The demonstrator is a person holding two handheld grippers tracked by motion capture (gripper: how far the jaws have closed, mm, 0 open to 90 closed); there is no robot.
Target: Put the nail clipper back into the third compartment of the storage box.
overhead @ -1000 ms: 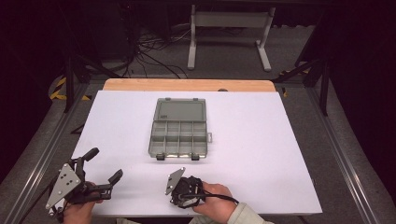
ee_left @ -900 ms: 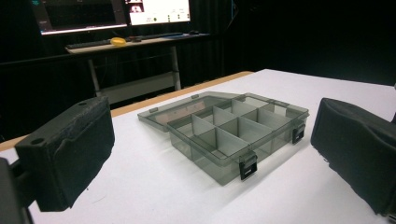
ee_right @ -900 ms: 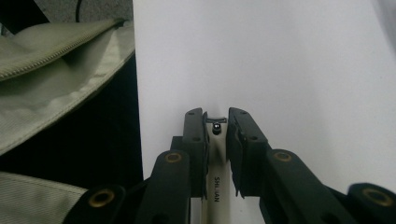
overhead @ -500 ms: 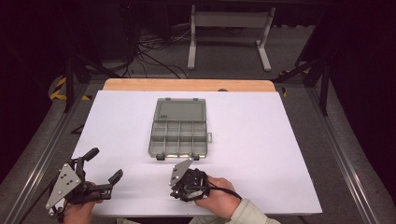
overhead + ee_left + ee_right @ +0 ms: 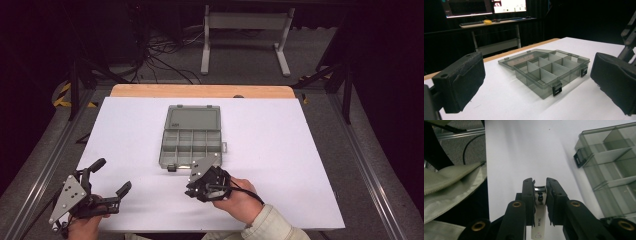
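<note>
Currently your right hand-held gripper point(image 5: 540, 185) is clamped on a small white-tagged metal part point(image 5: 539, 195), held just beside the open compartment box point(image 5: 192, 141) for loading. Your left hand-held gripper point(image 5: 111, 176) waits open, empty, near the table point(image 5: 300, 150) edge.

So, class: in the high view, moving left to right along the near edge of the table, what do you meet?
Left hand-held gripper, jaws open → right hand-held gripper, shut on a small white item, just in front of the open compartment box → the person's right hand.
</note>
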